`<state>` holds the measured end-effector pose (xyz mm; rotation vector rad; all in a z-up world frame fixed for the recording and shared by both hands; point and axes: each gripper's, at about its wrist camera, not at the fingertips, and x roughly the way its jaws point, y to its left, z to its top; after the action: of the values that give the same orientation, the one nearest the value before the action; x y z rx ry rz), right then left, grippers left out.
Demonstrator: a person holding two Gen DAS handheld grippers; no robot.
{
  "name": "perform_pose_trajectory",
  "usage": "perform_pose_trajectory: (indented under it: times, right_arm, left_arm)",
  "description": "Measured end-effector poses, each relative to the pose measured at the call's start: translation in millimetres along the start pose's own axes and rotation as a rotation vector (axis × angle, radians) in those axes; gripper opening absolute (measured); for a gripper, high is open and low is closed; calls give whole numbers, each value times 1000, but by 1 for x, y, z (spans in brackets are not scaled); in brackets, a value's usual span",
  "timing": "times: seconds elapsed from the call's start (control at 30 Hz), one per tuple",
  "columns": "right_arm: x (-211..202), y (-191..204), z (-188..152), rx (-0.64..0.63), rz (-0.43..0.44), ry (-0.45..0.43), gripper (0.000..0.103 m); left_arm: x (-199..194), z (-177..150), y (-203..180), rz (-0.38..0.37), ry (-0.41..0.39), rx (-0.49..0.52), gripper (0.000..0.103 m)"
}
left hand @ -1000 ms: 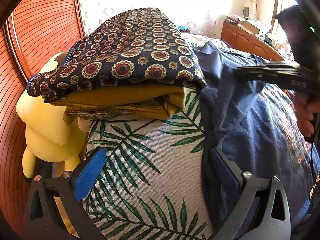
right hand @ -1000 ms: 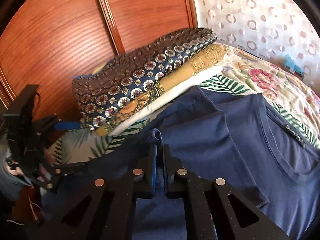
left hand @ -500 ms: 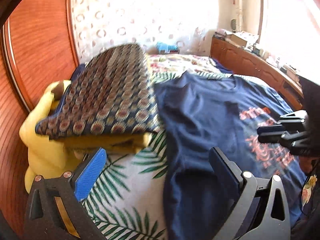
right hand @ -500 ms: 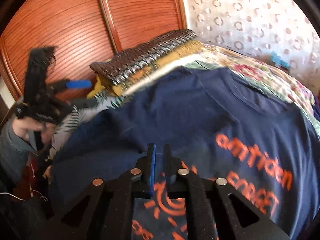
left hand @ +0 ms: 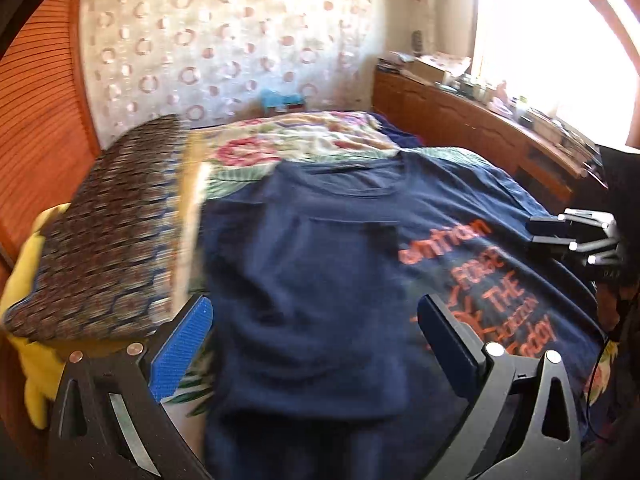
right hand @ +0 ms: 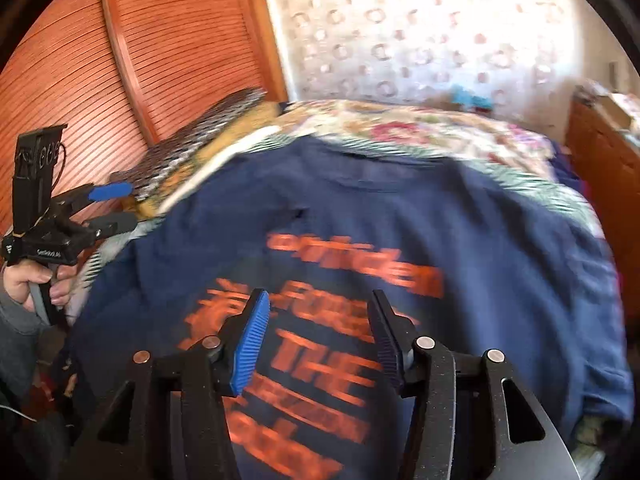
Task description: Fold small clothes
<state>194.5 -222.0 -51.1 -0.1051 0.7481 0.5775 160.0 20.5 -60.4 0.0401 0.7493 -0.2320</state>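
Observation:
A navy T-shirt (left hand: 320,264) (right hand: 360,216) with orange lettering lies spread on the bed, print side up, its left part folded over. My left gripper (left hand: 316,340) hovers open above the shirt's left half with nothing between its fingers. In the right wrist view it appears at the far left (right hand: 116,206), held by a hand. My right gripper (right hand: 316,338) is over the orange print; its jaws are opening and nothing is between them. From the left wrist view the right gripper (left hand: 560,232) shows at the right edge.
A stack of folded patterned clothes (left hand: 108,232) (right hand: 200,148) sits left of the shirt on a floral bedcover (left hand: 304,144). A yellow soft toy (left hand: 24,280) lies beside it. Wooden slatted doors (right hand: 140,40) stand on the left, a cluttered wooden cabinet (left hand: 480,128) on the right.
Both grippers pulled back and apart, so more of the shirt and its print shows. The right gripper went from shut on the navy fabric to open, and the fabric dropped free.

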Motion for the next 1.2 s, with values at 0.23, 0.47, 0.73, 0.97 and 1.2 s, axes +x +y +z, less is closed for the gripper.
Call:
perform_pose_trajectory:
  times: [0.23,0.47,0.73,0.97,1.2]
  right_arm:
    - [-55,-85,-35,142,-181,-39,54]
    - [-83,-153,-60,284,-246,-56,54]
    - [-59,-186,-64,371,-277,30,54]
    - [-41,-205,-44,415,-247,66,54]
    - [-36,-214,-42,451,-209,77,54]
  left_arm:
    - [43,18,-52,-88,65,73,103]
    - [80,28,-94,-116,124,144,103]
    - [103,18,-111,-96,188,179,103]
    - [104,17,-114,-88,191,194,103]
    - [103,18,-114,-88,191,193,103]
